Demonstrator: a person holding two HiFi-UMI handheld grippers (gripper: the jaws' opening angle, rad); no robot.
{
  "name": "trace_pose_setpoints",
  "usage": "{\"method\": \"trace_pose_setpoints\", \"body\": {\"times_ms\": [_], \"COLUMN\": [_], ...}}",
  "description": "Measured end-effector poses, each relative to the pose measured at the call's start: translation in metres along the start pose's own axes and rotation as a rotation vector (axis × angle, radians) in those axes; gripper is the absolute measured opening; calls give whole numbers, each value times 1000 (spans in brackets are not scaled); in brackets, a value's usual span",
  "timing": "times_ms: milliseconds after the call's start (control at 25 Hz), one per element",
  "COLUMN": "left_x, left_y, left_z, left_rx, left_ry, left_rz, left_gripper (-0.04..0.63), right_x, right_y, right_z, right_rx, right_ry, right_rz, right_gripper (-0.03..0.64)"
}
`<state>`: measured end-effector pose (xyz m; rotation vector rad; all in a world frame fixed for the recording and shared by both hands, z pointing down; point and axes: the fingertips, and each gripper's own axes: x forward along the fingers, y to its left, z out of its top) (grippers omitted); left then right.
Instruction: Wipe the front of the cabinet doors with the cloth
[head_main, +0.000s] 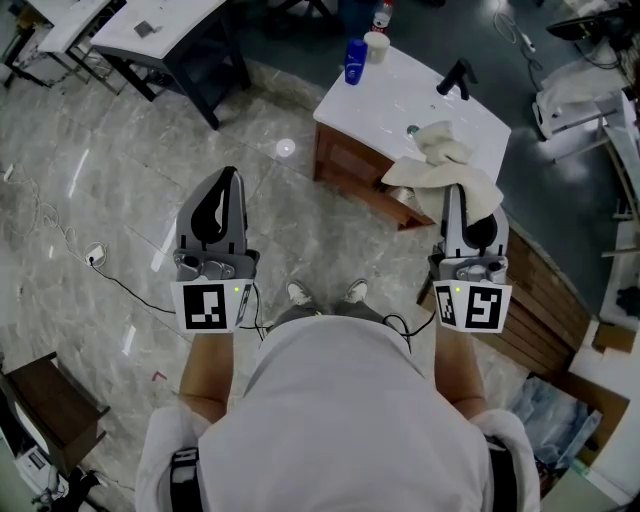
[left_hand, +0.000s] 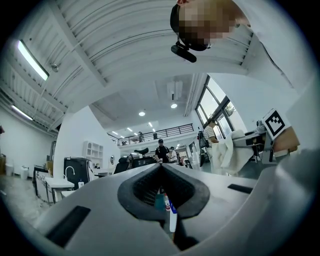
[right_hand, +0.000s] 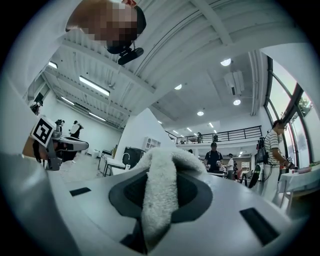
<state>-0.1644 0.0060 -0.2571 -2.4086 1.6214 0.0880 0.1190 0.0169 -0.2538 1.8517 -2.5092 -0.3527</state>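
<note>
While the right gripper (head_main: 468, 205) is clamped on the cloth (right_hand: 159, 195) so it drapes ready for wiping, the left gripper (head_main: 222, 195) sits closed and empty, both held short of the cabinet doors (head_main: 348, 170) ahead.

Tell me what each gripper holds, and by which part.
The right gripper pinches the cloth by a bunched fold; the left gripper is shut on nothing.
</note>
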Motion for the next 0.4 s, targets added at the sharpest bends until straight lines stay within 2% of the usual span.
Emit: {"method": "trace_pose_setpoints", "body": {"times_ms": [400], "left_x": [3], "left_y": [-2], "left_z": [-5], "left_rx": [-6], "left_ry": [11], "left_rz": [-1], "left_gripper": [18], "right_x": [-1], "right_y": [-2], "right_z": [-7], "right_rx": [21], "right_ry": [15], "right_rz": [-3], "right_gripper": [98]}}
